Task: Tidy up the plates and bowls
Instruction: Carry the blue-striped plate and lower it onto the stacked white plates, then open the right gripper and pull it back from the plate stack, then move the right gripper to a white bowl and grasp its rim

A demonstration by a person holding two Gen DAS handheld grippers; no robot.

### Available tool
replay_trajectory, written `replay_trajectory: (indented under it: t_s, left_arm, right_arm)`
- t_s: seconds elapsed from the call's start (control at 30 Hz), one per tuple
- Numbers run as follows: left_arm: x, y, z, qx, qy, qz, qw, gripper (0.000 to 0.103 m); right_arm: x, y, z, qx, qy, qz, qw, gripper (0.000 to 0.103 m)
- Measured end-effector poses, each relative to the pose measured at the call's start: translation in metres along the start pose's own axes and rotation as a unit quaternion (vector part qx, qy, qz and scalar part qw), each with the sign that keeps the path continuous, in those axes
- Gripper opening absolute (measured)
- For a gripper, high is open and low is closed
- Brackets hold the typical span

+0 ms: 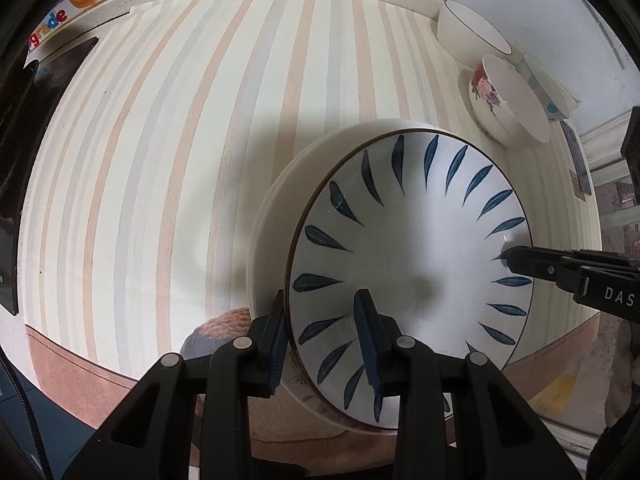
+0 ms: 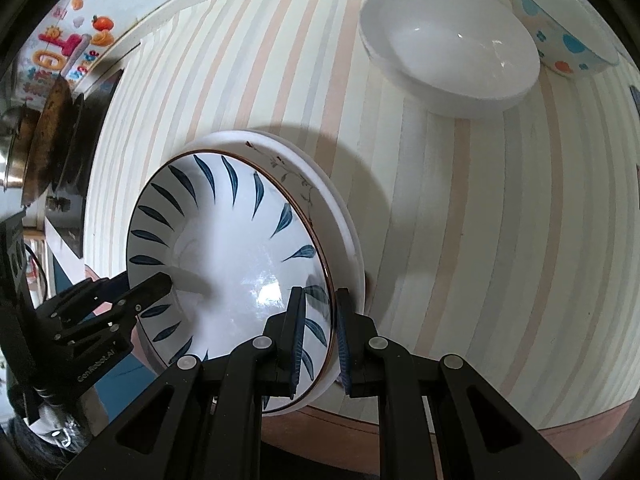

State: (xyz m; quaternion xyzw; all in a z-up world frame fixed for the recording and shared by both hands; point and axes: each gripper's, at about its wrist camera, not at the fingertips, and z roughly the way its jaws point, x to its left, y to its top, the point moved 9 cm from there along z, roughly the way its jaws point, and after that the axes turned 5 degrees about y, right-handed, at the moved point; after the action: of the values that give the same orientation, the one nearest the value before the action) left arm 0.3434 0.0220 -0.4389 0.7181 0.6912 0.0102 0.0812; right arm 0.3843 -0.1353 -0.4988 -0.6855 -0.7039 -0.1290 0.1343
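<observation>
Both tongs clamp the blue-leaf plate [image 1: 408,240]: left gripper [image 1: 324,332] on its near-left rim, right gripper [image 2: 320,320] opposite, steadying it level above white plates [image 2: 344,216] stacked beneath.

lower plates [image 1: 280,184] mostly hidden, dotted bowl [image 2: 568,40] cropped

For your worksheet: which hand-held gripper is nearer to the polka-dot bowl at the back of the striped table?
Right. The right hand-held gripper clamps the blue-leaf plate's rim on the side facing the polka-dot bowl. The left hand-held gripper grips the plate's opposite rim, farther away.
</observation>
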Motion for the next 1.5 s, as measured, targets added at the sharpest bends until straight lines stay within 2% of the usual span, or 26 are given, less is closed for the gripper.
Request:
replay_trajectory:
  t_s: [0.23,0.47,0.67,0.8,0.83,0.9,1.0,1.03,1.1,1.13,1.3,1.5]
  left_arm:
    - [0.005,0.0,0.0,0.005,0.003,-0.02,0.9998,0.03]
    - [0.01,0.005,-0.009,-0.011,0.035,-0.029,0.9989,0.03]
    - [0.008,-0.002,-0.047,-0.042,0.04,-0.045,0.9973,0.03]
    - [0.001,-0.016,-0.093,-0.079,0.052,-0.026,0.9952,0.03]
    - [-0.001,-0.022,-0.106,-0.09,0.054,-0.018,0.9943,0.033]
    - [-0.006,-0.031,-0.123,-0.103,0.048,-0.011,0.9935,0.038]
    - [-0.013,-0.04,-0.146,-0.119,0.04,0.001,0.9921,0.042]
    - [-0.014,-0.044,-0.153,-0.122,0.04,0.004,0.9918,0.045]
    - [-0.012,-0.05,-0.166,-0.131,0.032,0.008,0.9908,0.074]
    - [-0.011,-0.054,-0.176,-0.141,0.026,0.009,0.9897,0.077]
    - [-0.004,-0.073,-0.204,-0.163,0.021,0.016,0.9863,0.081]
    - [0.002,-0.093,-0.226,-0.177,0.008,0.033,0.9836,0.083]
  right_arm:
    - [-0.006,0.0,-0.005,-0.008,0.018,0.023,1.0,0.019]
    - [-0.005,-0.005,-0.017,-0.021,0.029,0.012,0.999,0.021]
    - [0.002,-0.022,-0.041,-0.041,-0.001,-0.017,0.999,0.022]
    - [0.016,-0.046,-0.069,-0.064,-0.007,-0.031,0.997,0.048]
    - [0.02,-0.053,-0.077,-0.072,-0.001,-0.032,0.997,0.059]
    - [0.028,-0.067,-0.09,-0.087,0.001,-0.034,0.996,0.071]
    - [0.039,-0.086,-0.113,-0.11,0.01,-0.029,0.993,0.073]
    - [0.045,-0.093,-0.12,-0.118,0.013,-0.027,0.993,0.076]
    - [0.055,-0.107,-0.137,-0.137,0.008,-0.029,0.99,0.084]
    - [0.059,-0.112,-0.144,-0.145,0.003,-0.031,0.989,0.088]
    - [0.079,-0.145,-0.18,-0.186,-0.044,-0.041,0.981,0.093]
    - [0.099,-0.179,-0.194,-0.199,-0.049,-0.03,0.978,0.095]
